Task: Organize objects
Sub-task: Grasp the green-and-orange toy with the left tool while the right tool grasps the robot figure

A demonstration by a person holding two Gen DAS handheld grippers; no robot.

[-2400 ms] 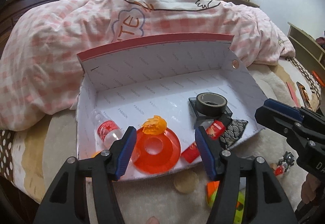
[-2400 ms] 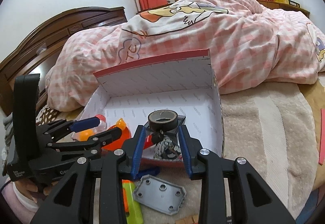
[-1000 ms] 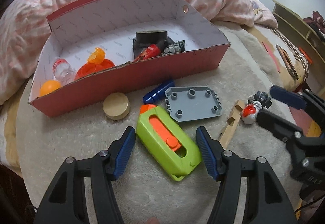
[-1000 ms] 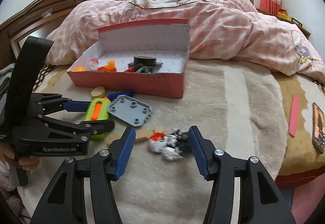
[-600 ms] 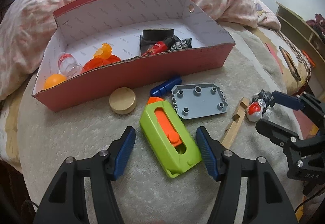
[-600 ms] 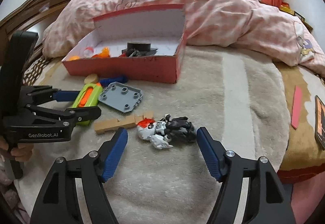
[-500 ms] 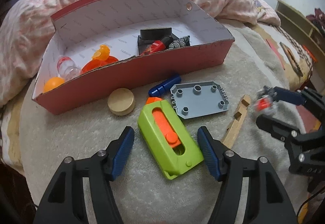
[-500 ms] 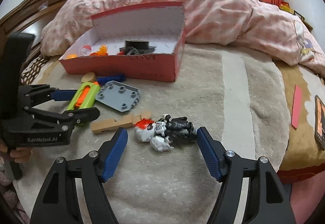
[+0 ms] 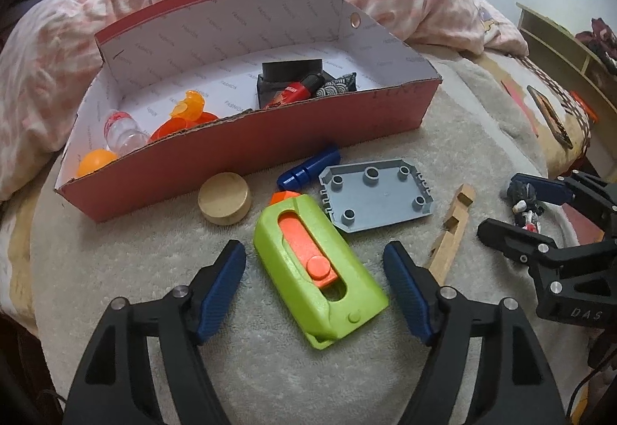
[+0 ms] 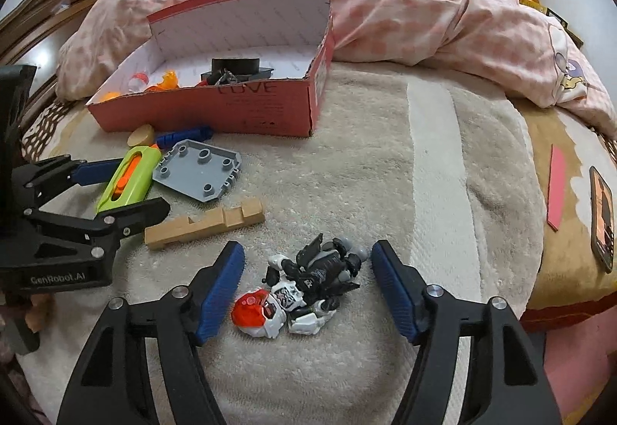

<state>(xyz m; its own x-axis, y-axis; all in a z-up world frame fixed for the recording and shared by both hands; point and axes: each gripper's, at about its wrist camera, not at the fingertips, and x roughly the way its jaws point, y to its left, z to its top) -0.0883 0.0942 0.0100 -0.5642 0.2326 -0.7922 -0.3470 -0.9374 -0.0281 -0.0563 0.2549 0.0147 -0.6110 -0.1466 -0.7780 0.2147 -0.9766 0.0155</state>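
Observation:
A red cardboard box [image 9: 270, 140] stands on the beige blanket and holds several small items. My left gripper [image 9: 314, 290] is open, its fingers on either side of a green and orange toy [image 9: 320, 271] that lies on the blanket. My right gripper [image 10: 308, 288] is open, its fingers on either side of a black, white and red robot figure [image 10: 304, 286] on the blanket. The box also shows in the right wrist view [image 10: 216, 109]. The right gripper shows at the right edge of the left wrist view [image 9: 540, 220].
In front of the box lie a wooden disc [image 9: 224, 198], a blue cylinder [image 9: 308, 168], a grey studded plate [image 9: 376, 199] and a notched wooden block [image 10: 204, 224]. A pink checked duvet [image 10: 405, 9] is heaped behind. A phone [image 10: 601, 217] and a pink strip [image 10: 557, 186] lie right.
Both grippers have drawn back from the box and come down over the blanket. The left now brackets the green toy, the right brackets the robot figure. Both stayed open.

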